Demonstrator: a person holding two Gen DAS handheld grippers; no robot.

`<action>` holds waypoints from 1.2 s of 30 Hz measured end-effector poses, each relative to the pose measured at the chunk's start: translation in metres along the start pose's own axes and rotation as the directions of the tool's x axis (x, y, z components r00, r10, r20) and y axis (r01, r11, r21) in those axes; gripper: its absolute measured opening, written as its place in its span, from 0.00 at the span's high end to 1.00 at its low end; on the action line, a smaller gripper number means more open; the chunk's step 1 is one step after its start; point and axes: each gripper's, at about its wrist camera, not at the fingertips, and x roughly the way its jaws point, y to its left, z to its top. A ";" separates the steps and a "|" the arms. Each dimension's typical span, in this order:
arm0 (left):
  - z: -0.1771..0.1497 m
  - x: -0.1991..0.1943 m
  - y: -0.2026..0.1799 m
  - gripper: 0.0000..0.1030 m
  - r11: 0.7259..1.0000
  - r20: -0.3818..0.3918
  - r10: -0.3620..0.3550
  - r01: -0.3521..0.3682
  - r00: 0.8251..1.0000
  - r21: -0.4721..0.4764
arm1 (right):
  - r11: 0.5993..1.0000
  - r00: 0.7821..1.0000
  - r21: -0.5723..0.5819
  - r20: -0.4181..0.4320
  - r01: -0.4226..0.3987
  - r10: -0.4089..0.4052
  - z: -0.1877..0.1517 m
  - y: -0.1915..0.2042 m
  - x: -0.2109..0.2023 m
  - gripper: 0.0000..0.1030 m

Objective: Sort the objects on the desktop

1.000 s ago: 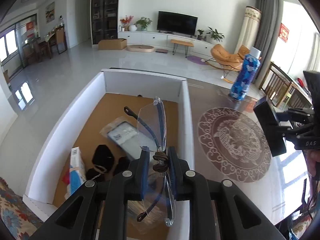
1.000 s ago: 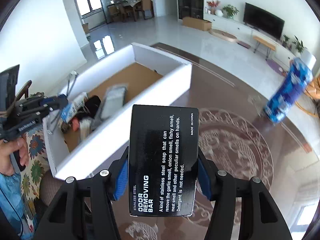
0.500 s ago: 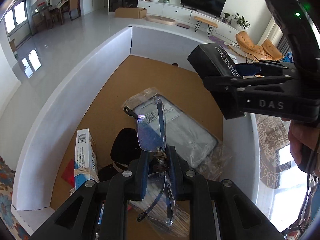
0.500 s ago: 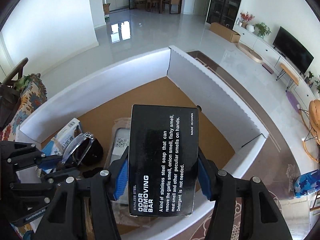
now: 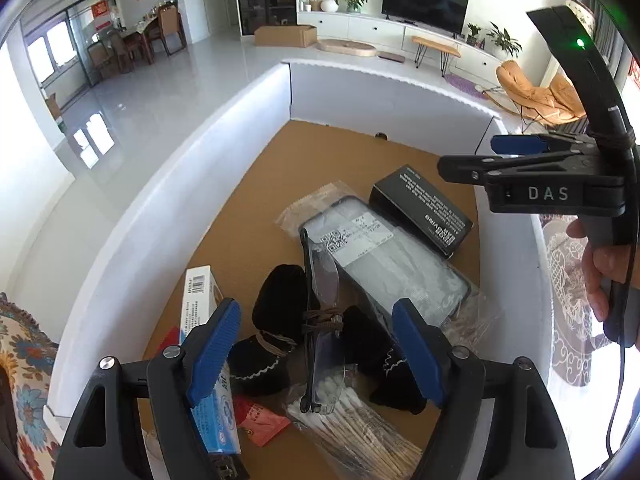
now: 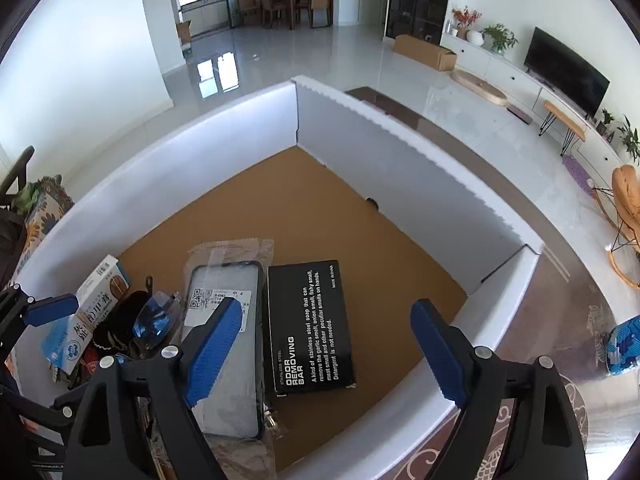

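Observation:
Clear glasses [image 5: 320,320] with dark arms lie in the white box [image 5: 380,96] on top of black pouches. My left gripper [image 5: 316,344] hovers just above them, jaws opening, pads touching nothing. A black "odor removing bar" carton [image 6: 308,324] lies flat on the box's brown floor beside a bagged phone case [image 6: 216,280]. Above it my right gripper [image 6: 326,344] has its jaws opening, with nothing held between them. From the left wrist view the right gripper [image 5: 520,168] shows at the upper right, over the black carton [image 5: 420,212]. The glasses [image 6: 154,320] also appear at the left of the right wrist view.
Inside the box sit a blue-and-white carton [image 5: 200,296], black pouches [image 5: 280,296], a pack of cotton swabs [image 5: 348,420] and a red packet [image 5: 260,420]. A blue bottle [image 6: 624,344] stands on the patterned glass table [image 6: 540,320]. A person's hand [image 5: 600,268] grips the right handle.
Both grippers came over the box and lowered. The left jaws let go of the glasses, the right jaws let go of the black carton; both things now lie in the box.

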 end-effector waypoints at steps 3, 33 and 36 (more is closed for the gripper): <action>-0.001 -0.027 -0.005 0.21 1.000 0.092 0.019 -0.017 0.996 -0.026 | 1.000 0.998 0.008 0.064 0.025 -0.026 -0.010 -0.006 -0.034 0.06; -0.036 -0.123 -0.019 0.01 0.906 0.246 0.343 -0.250 0.907 -0.342 | 0.997 0.994 -0.076 0.105 -0.022 0.030 -0.093 0.036 -0.098 0.01; -0.037 -0.122 -0.018 0.01 0.903 0.239 0.347 -0.254 0.907 -0.347 | 0.996 0.994 -0.084 0.100 -0.027 0.035 -0.092 0.040 -0.096 0.01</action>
